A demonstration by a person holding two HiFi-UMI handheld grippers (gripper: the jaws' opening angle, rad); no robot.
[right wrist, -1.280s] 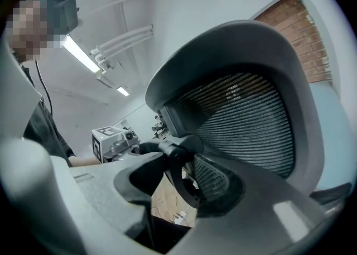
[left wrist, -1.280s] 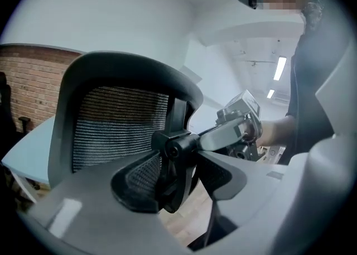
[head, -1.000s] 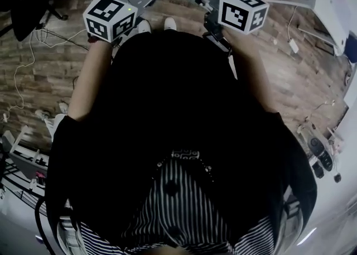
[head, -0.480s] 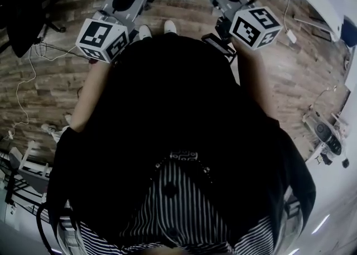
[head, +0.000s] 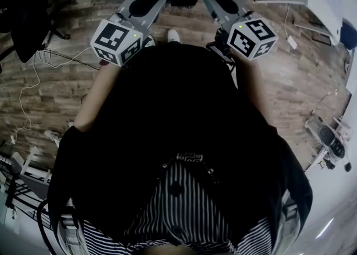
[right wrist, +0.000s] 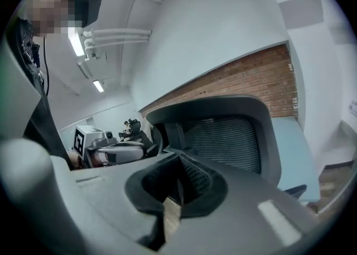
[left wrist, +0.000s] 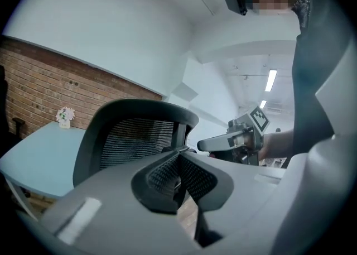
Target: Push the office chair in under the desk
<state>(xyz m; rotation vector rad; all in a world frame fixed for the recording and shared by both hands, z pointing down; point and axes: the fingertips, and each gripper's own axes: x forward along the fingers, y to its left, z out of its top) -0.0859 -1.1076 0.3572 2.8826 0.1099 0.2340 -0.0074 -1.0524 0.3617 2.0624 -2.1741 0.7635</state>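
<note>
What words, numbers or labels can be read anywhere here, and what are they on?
No readable text anywhere.
Left marker cube, right marker cube: black-and-white square patterns, no letters.
Small print on the person's dark top: too blurred to read.

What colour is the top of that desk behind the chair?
Pale blue. The desk top shows best in the left gripper view, left of the chair's back.

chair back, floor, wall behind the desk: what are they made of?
Chair back: dark woven mesh in a smooth matte frame, likely plastic.
Floor: wood-look planks, staggered joints; wood or laminate unclear.
Wall: exposed red brick, mortar lines visible.
</note>
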